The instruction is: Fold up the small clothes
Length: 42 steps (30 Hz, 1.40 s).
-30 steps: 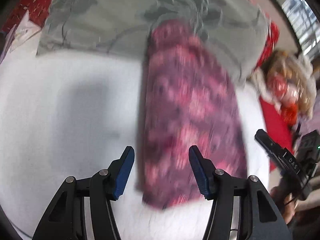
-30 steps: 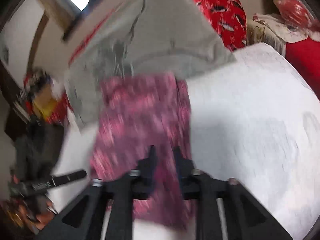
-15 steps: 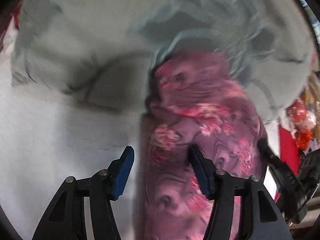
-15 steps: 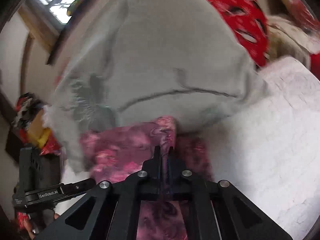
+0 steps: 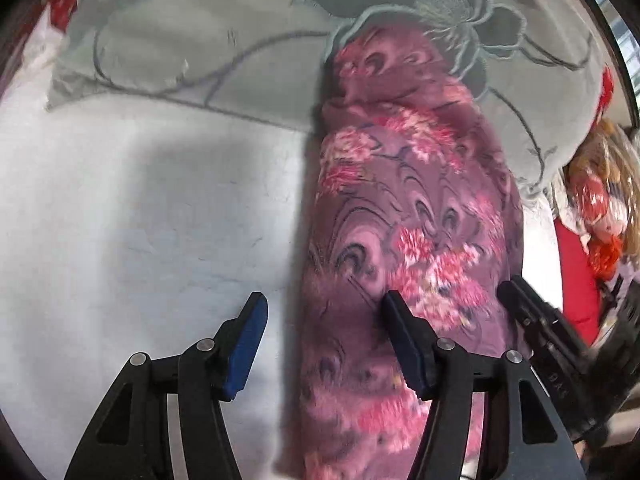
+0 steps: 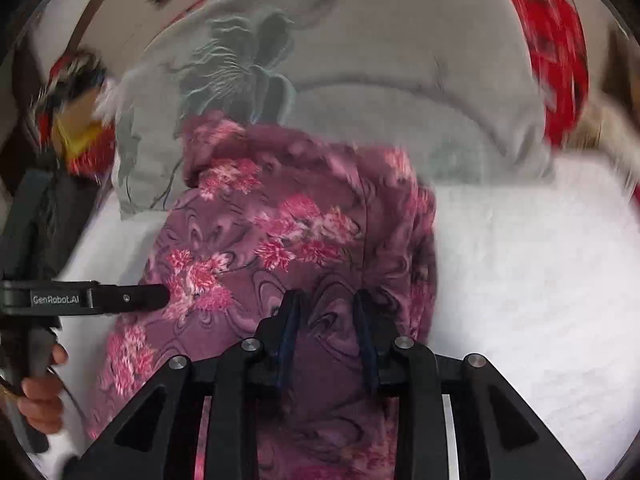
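A purple garment with pink flowers [image 5: 416, 240] lies folded lengthwise on a white bed sheet [image 5: 140, 220], its far end against a grey embroidered pillow [image 5: 224, 28]. My left gripper [image 5: 324, 332] is open, its right finger over the garment's left edge, its left finger over the sheet. In the right wrist view the garment [image 6: 288, 224] lies under my right gripper [image 6: 326, 320], which is partly open and empty just above the cloth. The left gripper's finger [image 6: 120, 299] points in from the left there; the right gripper's finger [image 5: 536, 320] shows at the garment's right edge.
The grey pillow [image 6: 360, 60] leans at the head of the bed. Red patterned fabric [image 6: 556, 52] lies behind it. A doll in red and yellow [image 5: 596, 204] sits at the bed's side. White sheet [image 6: 528, 264] extends to the right of the garment.
My right gripper was shut on the garment's edge half a second ago and has opened, letting it go. The garment has settled flat on the sheet. Both grippers have drawn back a little.
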{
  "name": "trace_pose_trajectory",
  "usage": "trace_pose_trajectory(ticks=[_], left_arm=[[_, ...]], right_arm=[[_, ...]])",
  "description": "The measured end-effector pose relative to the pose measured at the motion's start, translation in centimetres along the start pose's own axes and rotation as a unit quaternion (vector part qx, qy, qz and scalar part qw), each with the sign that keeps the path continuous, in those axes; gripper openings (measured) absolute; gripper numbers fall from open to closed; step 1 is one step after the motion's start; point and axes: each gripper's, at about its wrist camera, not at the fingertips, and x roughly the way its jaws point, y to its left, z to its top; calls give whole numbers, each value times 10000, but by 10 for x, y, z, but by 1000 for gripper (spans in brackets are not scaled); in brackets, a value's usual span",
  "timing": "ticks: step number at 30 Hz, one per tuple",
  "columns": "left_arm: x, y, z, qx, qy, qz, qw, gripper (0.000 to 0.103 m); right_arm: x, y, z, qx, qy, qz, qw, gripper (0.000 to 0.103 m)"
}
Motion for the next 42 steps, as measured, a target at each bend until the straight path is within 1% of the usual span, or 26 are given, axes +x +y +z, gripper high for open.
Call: trace_pose_trajectory(ticks=[1,3,4,5,6,7,8,9,11,12,13,14,15,16,17,18,19,20,21,24,26,29,31,35,39,42], left_arm=[[-11,-2,-2,99,-55,-26,9999,56],[-31,-1,-8,220,-317,-74,9992,59],[-34,2,-10,209,-356,-102,9991,61],[-36,6,-14,156,-338,-169,9992,62],[-34,13,-17,33,-230,-290,9993,62],[-27,18,-17,-142,-39,-463,9988,62],[-22,23,-17,-280,156,-647,9974,62],[-10,28,-17,-463,389,-951,9936,62],[3,33,-16,-718,616,-1396,9857,63],[8,35,-16,-869,650,-1547,9820,65],[9,35,-15,-930,648,-1601,9806,66],[10,35,-14,-950,645,-1640,9797,67],[11,34,-13,-972,637,-1650,9794,66],[12,32,-12,-979,638,-1649,9794,60],[12,29,-12,-948,614,-1510,9821,57],[13,26,-11,-877,598,-1410,9843,49],[11,25,-12,-818,588,-1405,9849,38],[4,24,-13,-770,525,-1442,9852,35],[0,25,-14,-747,486,-1500,9847,32],[-22,30,-20,-783,436,-1717,9811,31],[-44,31,-27,-698,285,-1753,9816,31],[-76,42,-45,-670,171,-1893,9795,31],[-98,52,-64,-658,122,-1920,9791,31],[-136,71,-102,-576,-5,-1788,9822,31],[-174,99,-149,-615,-22,-1768,9823,32],[-187,118,-176,-651,51,-1716,9830,32]], right_arm=[[-5,1,3,46,68,-67,9999,28],[-28,-7,2,374,-136,186,9990,35],[-37,-18,0,608,-217,346,9973,41],[-40,-29,-4,876,-206,466,9949,59],[-40,-39,-5,1154,-161,574,9915,67],[-37,-52,-12,1511,-97,678,9861,67],[-32,-61,-17,1731,-27,779,9818,67],[-28,-68,-21,1935,46,937,9766,67],[-14,-80,-30,2333,220,1473,9609,67],[-7,-81,-33,2368,362,1600,9576,67],[0,-75,-36,2308,435,1595,9589,67],[-1,-70,-35,2181,271,1535,9634,71],[-2,-65,-32,2119,229,1550,9647,78],[1,-60,-30,2094,243,1568,9649,78],[2,-56,-27,2070,277,1562,9654,74],[3,-52,-26,2016,320,1572,9663,57],[4,-45,-23,1904,369,1417,9707,52],[-1,-41,-21,1797,323,1305,9745,43],[-1,-39,-21,1771,265,1306,9751,31],[-25,-31,-19,1786,-34,1417,9737,28],[-43,-25,-21,1750,-136,1402,9744,28],[-67,-15,-27,1810,-277,1572,9704,28],[-83,-7,-34,1733,-349,1616,9709,28],[-100,14,-48,1590,-336,1656,9727,28],[-110,30,-65,1463,-258,1721,9738,28],[-110,40,-86,1337,-124,1750,9754,28]])
